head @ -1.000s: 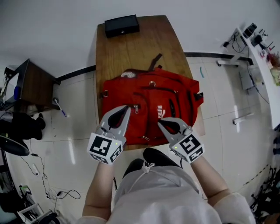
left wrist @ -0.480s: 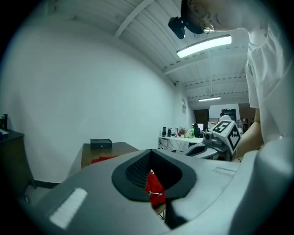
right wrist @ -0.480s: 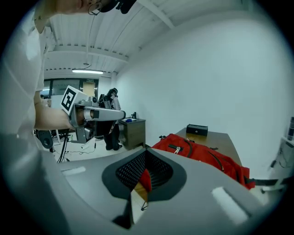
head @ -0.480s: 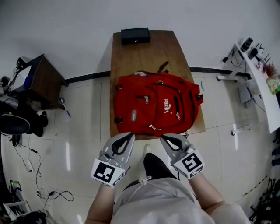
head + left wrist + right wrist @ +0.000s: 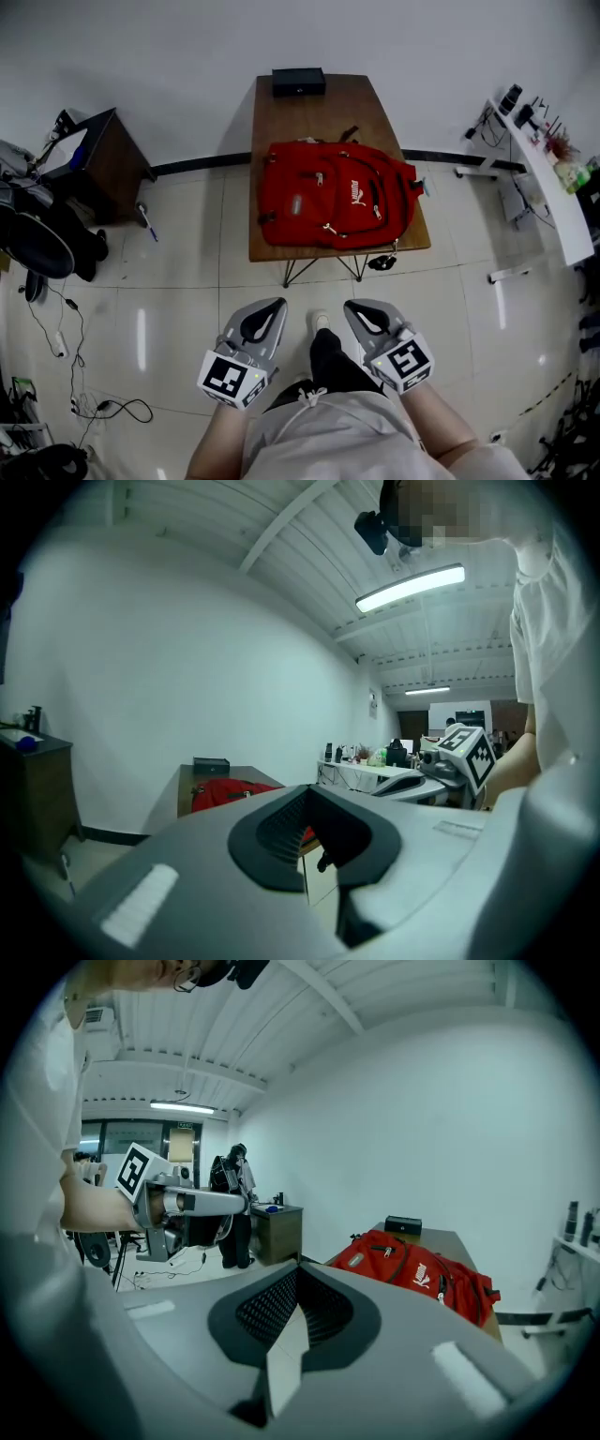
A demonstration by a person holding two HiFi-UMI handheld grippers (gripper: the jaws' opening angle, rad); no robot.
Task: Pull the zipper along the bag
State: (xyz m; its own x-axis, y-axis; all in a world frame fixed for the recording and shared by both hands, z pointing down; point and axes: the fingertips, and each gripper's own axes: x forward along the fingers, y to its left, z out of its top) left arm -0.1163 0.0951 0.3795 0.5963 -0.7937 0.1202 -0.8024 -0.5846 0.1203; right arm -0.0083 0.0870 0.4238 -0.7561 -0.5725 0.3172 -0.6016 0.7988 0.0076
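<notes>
A red backpack (image 5: 333,197) lies flat on the wooden table (image 5: 314,112), well ahead of me across the tiled floor. In the left gripper view the backpack (image 5: 225,791) shows small beyond the jaws; in the right gripper view the backpack (image 5: 412,1269) lies to the right. My left gripper (image 5: 276,303) and right gripper (image 5: 352,306) hang side by side close to my body, far short of the table. Both are shut with nothing between the jaws. The zipper pulls are too small to place.
A black box (image 5: 299,82) sits at the table's far end. A dark cabinet (image 5: 94,164) stands at the left, with a black chair (image 5: 33,244) and floor cables (image 5: 103,408) nearby. A white desk (image 5: 553,169) runs along the right.
Both grippers have drawn back from over the backpack as I stepped away from the table. The bag now lies far ahead and looks smaller. The jaws stayed shut.
</notes>
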